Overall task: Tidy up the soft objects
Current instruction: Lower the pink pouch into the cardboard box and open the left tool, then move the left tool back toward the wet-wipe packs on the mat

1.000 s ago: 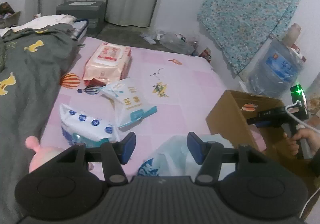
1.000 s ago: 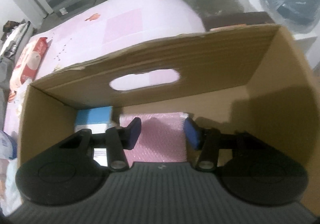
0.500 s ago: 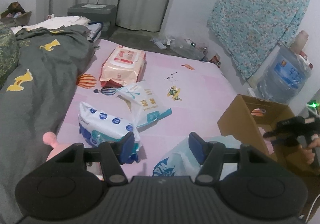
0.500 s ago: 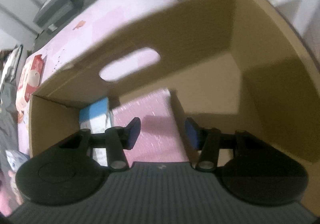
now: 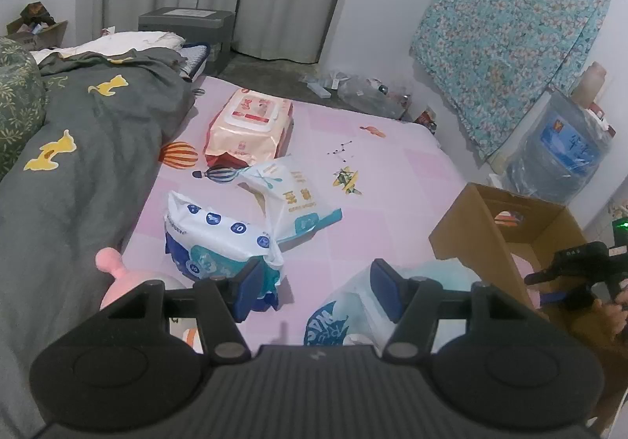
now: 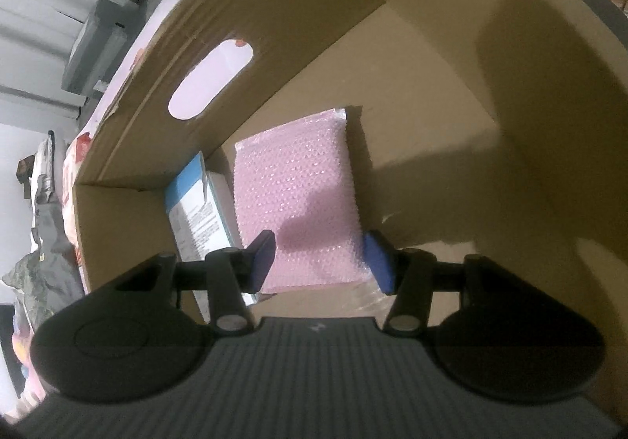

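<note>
Several soft packs lie on the pink bed sheet (image 5: 392, 180): a pink wipes pack (image 5: 251, 125), a white-and-teal pack (image 5: 298, 199), a blue-and-white pack (image 5: 219, 238) and a clear bag with blue print (image 5: 353, 313). My left gripper (image 5: 314, 289) hangs open above the sheet between the last two, holding nothing. At the bed's right edge stands a cardboard box (image 5: 471, 238). My right gripper (image 6: 320, 260) is inside it, jaws opening, over a pink bubble-wrap pack (image 6: 298, 195) next to a blue-and-white carton (image 6: 196, 207). Its pads press on nothing.
A grey quilt (image 5: 78, 164) with yellow shapes covers the bed's left side, and a pink toy (image 5: 117, 274) lies at its edge. A water jug (image 5: 561, 156) and a floral cloth (image 5: 510, 26) stand behind the box. Clutter lies on the floor beyond the bed.
My right gripper has rolled inside the box, so the box walls now look tilted, and the pink pack lies clear of its pads. My left gripper has drifted slightly, bringing the blue-and-white pack nearer its left finger.
</note>
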